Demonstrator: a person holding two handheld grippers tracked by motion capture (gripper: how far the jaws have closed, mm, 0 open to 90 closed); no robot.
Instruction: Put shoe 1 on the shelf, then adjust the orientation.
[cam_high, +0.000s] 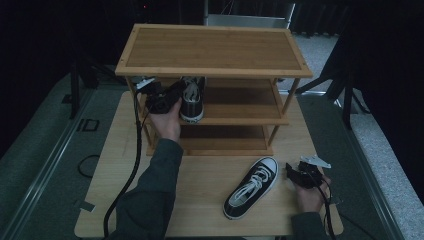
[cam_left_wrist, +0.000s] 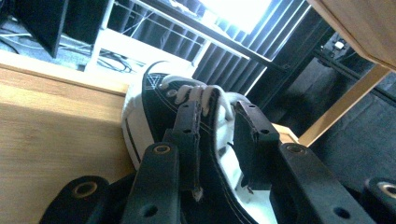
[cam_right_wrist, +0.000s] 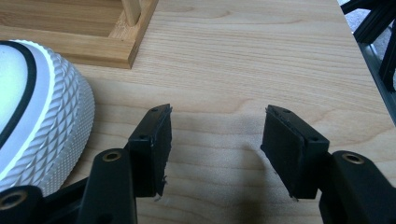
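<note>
- The left gripper (cam_high: 176, 97) is raised to the middle shelf of the three-tier bamboo shoe rack (cam_high: 215, 50), at the rack's left end, with the person's left hand (cam_high: 167, 120) behind it.
- Its jaws are closed narrowly on the black canvas sneaker with white laces and white rubber sole (cam_high: 192, 100); in the left gripper view one jaw sits inside the shoe's opening and the other presses the outside of the collar (cam_left_wrist: 205, 121).
- That sneaker rests on the middle shelf with its heel towards the near edge and its toe pointing to the far side.
- On the sneaker's side, in the left gripper view, a white emblem of thin crossed lines shows, but no letters can be read on it.
- A second black canvas sneaker with white laces (cam_high: 251, 187) lies on the light wooden table (cam_high: 200, 200), near and to the right of the rack, toe towards the far right.
- The right gripper (cam_high: 296, 172) is low over the table just right of that second sneaker's toe, apart from it, held in the person's right hand (cam_high: 310, 197).
- In the right gripper view (cam_right_wrist: 215, 135) its jaws stand wide, with nothing but bare table between them; the sneaker's ribbed white toe cap (cam_right_wrist: 42, 126) is to the left, and the rack's foot lies beyond.
- No brand writing can be read on the second sneaker, the rack or the grippers.
</note>
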